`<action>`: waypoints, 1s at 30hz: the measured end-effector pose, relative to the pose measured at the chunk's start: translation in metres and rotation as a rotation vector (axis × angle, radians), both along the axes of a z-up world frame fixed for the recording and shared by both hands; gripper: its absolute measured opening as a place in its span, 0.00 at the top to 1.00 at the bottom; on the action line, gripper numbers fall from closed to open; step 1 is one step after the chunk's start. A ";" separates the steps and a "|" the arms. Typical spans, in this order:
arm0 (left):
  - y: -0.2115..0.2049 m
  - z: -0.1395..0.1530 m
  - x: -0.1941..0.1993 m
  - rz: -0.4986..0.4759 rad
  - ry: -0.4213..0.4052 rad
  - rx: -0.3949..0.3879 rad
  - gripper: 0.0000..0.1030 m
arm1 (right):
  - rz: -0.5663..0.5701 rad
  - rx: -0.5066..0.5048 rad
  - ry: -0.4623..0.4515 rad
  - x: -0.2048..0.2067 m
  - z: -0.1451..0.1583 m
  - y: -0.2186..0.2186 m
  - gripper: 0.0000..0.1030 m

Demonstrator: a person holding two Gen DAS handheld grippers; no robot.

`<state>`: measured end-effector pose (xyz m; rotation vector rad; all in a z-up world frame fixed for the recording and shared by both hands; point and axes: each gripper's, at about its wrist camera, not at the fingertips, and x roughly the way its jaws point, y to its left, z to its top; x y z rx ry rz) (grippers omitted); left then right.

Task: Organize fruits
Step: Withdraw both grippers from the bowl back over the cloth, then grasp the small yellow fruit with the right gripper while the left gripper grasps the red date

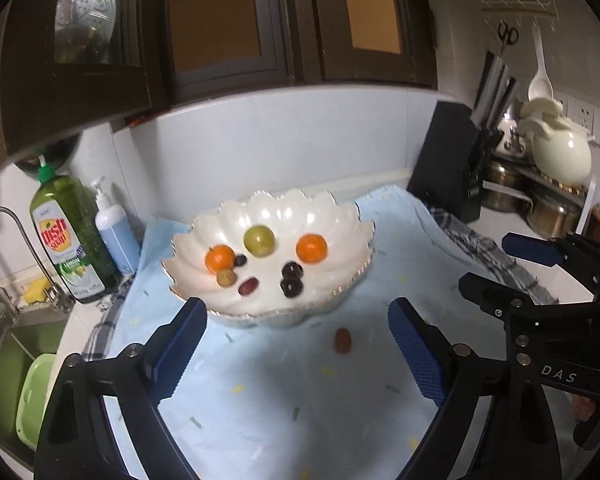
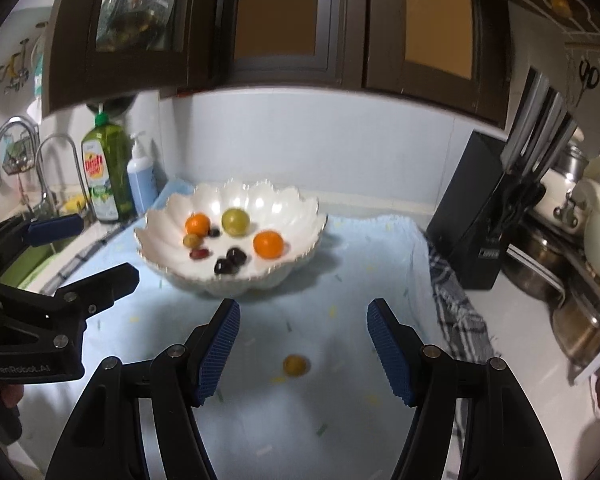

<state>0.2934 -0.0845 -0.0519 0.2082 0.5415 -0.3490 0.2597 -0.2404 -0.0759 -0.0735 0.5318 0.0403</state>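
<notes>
A white scalloped bowl (image 1: 300, 204) (image 2: 260, 196) sits on a pale blue cloth (image 1: 300, 400). It holds two oranges (image 1: 311, 247), a green fruit (image 1: 259, 240), dark grapes (image 1: 291, 280) and a few smaller fruits. In front of the bowl a reddish-brown fruit (image 1: 343, 340) lies on the cloth, between the open fingers of my left gripper (image 1: 296, 344) and untouched by them. In the right wrist view, a small yellow-orange fruit (image 2: 296, 365) lies on the cloth between the open fingers of my right gripper (image 2: 304, 344). Each gripper shows at the edge of the other's view, empty.
Left of the cloth stand a green dish-soap bottle (image 1: 70, 240), a blue pump bottle (image 1: 116, 232), a tap and a sink (image 1: 8, 360). A black knife block (image 2: 472, 216), a checked towel (image 2: 456, 312), steel pots and a white kettle (image 1: 560, 152) crowd the right. Dark cabinets hang above.
</notes>
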 end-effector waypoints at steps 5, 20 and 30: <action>-0.004 -0.016 0.002 -0.021 0.017 0.019 0.19 | 0.011 0.012 0.049 0.005 -0.018 0.001 0.35; -0.025 -0.059 0.027 -0.096 0.116 0.057 0.38 | 0.021 0.040 0.166 0.028 -0.052 0.000 0.48; -0.040 -0.078 0.054 -0.123 0.201 0.065 0.49 | 0.017 0.083 0.230 0.051 -0.065 -0.004 0.57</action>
